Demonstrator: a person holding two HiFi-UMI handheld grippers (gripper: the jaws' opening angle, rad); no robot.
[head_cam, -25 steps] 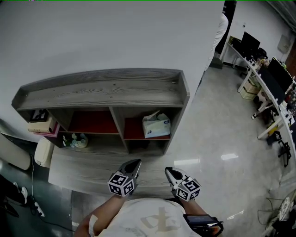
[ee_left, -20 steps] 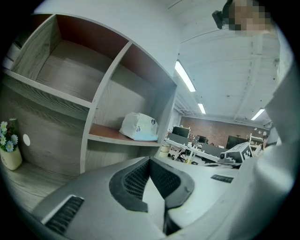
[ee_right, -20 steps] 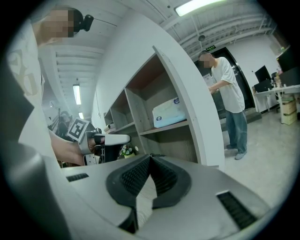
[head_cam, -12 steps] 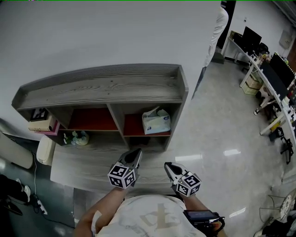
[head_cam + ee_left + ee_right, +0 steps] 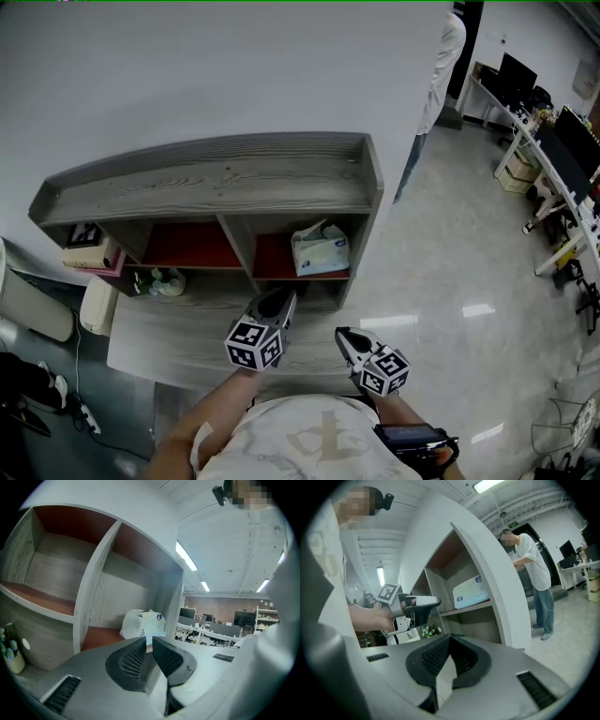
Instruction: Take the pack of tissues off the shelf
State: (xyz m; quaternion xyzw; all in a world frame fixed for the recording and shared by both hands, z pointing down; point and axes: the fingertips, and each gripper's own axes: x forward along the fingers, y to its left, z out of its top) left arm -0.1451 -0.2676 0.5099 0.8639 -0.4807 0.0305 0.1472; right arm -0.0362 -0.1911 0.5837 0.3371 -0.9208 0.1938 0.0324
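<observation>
The pack of tissues (image 5: pixel 320 250) sits on the red board in the right-hand compartment of the shelf (image 5: pixel 206 178). It is straight ahead of the left claw (image 5: pixel 277 302) and apart from it. That claw's 2 jaws are opening, with a narrow gap and nothing between them. The right claw (image 5: pixel 345 337), farther back, is closed and empty.

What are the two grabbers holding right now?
Nothing. The left gripper is opening its jaws with nothing between them, and the right gripper has its jaws together and empty. The pack of tissues sits untouched on the shelf.
</observation>
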